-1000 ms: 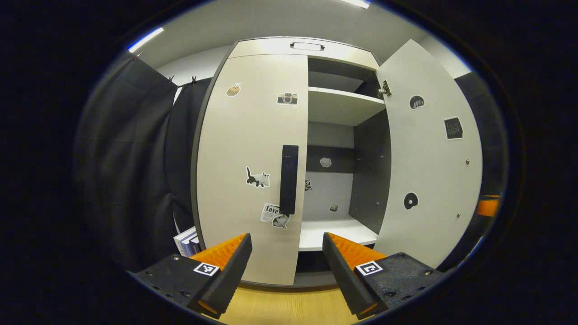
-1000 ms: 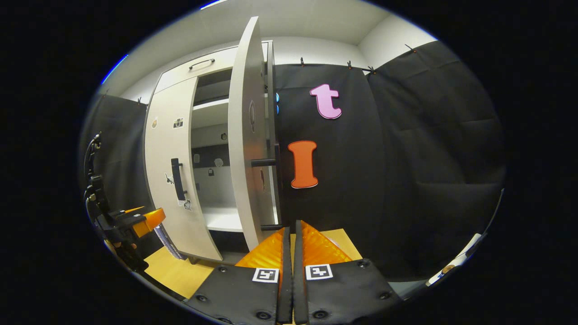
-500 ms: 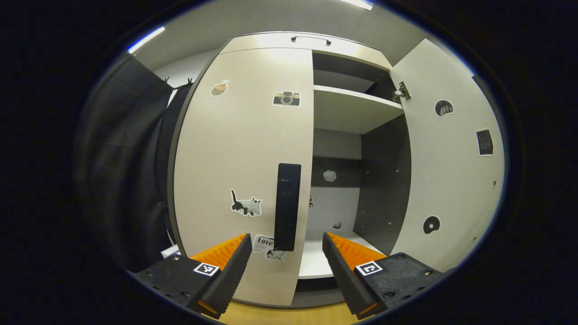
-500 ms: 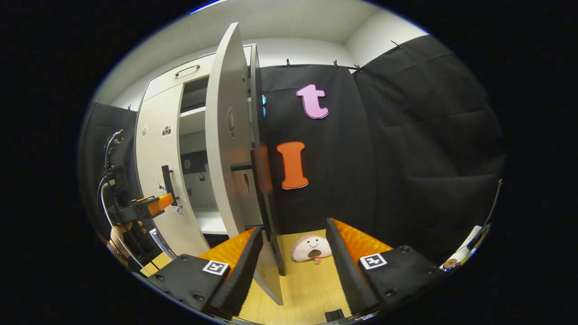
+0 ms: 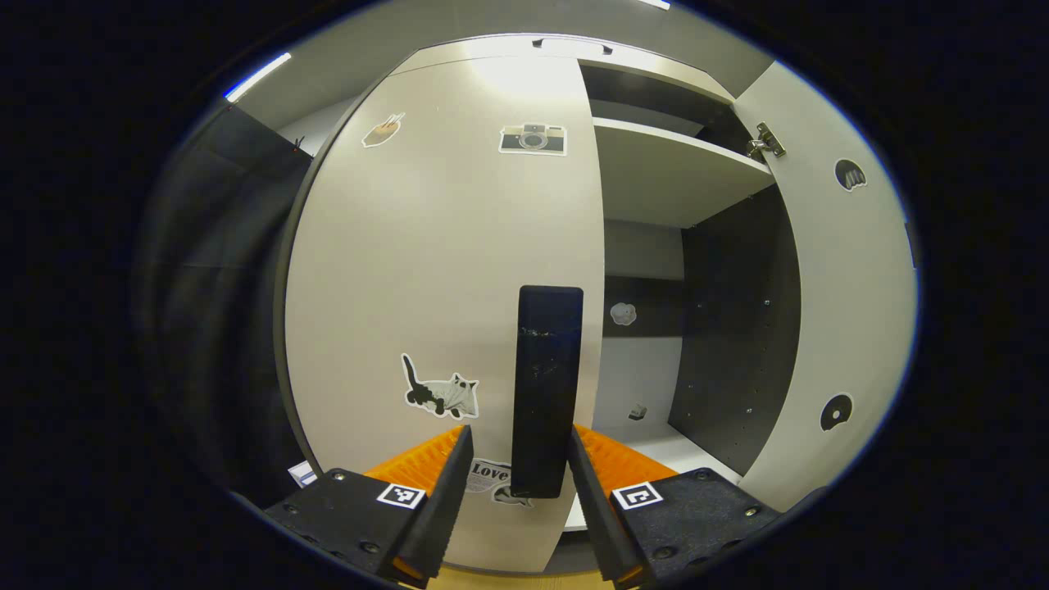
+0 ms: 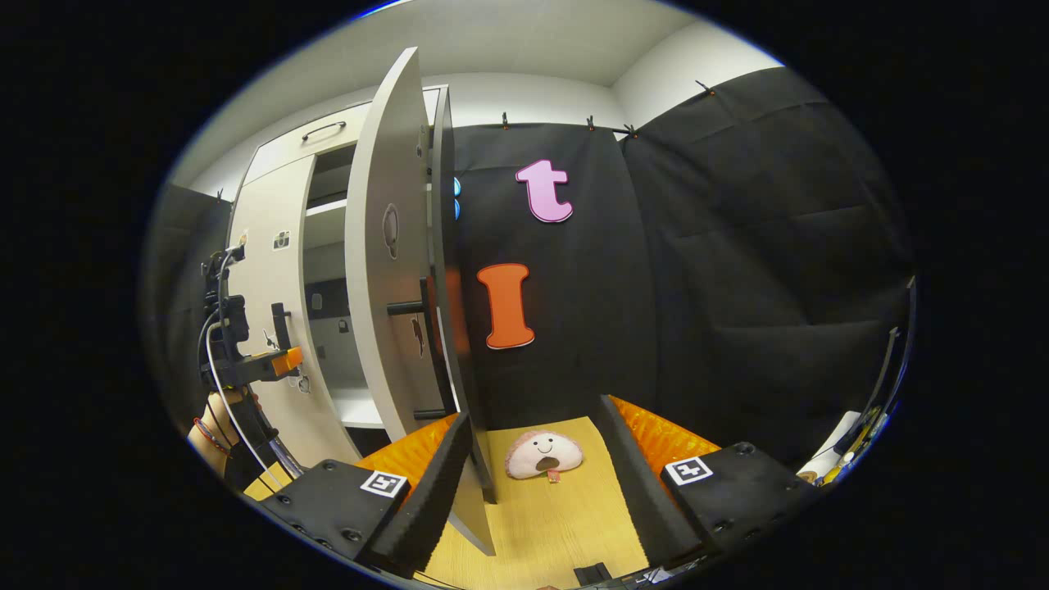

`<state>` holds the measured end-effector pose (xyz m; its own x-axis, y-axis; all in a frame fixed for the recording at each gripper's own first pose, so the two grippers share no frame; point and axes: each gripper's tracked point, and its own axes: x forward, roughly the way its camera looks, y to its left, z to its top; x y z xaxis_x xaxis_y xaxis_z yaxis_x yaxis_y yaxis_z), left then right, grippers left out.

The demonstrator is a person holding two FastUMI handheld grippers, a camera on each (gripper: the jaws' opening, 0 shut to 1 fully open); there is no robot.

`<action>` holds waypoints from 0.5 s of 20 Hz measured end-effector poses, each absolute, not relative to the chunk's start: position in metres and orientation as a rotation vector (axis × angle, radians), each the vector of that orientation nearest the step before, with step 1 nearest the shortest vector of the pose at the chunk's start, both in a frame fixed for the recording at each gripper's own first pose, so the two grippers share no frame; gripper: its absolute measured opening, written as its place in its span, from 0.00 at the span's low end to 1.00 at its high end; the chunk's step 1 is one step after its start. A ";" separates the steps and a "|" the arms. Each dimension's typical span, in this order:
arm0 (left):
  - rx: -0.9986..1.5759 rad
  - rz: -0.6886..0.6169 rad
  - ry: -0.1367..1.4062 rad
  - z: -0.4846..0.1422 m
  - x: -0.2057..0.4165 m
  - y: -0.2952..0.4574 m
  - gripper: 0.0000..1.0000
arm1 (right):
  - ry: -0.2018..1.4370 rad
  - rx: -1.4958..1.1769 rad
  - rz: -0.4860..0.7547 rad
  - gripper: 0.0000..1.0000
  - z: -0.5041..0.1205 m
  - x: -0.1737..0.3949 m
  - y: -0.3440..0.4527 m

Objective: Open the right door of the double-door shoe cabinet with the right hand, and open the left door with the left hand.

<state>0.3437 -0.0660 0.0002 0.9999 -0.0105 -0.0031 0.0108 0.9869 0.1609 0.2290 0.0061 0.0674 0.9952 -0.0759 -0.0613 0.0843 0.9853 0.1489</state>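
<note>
In the left gripper view, the left claw (image 5: 514,492) stands spread around the lower end of the black handle (image 5: 547,385) on the closed left door (image 5: 426,270); whether its fingers touch the handle I cannot tell. A second ago the handle was farther off. The right gripper view shows what this one does not: the right claw (image 6: 537,483) spread wide, pinching nothing, beside the open right door (image 6: 389,270), and a plush toy (image 6: 542,455) on the floor (image 6: 533,524). A second ago this claw was pressed together.
</note>
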 end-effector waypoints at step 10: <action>0.209 -0.047 0.008 -0.003 0.347 -0.075 0.31 | 0.055 0.145 -0.094 0.99 0.067 0.226 0.012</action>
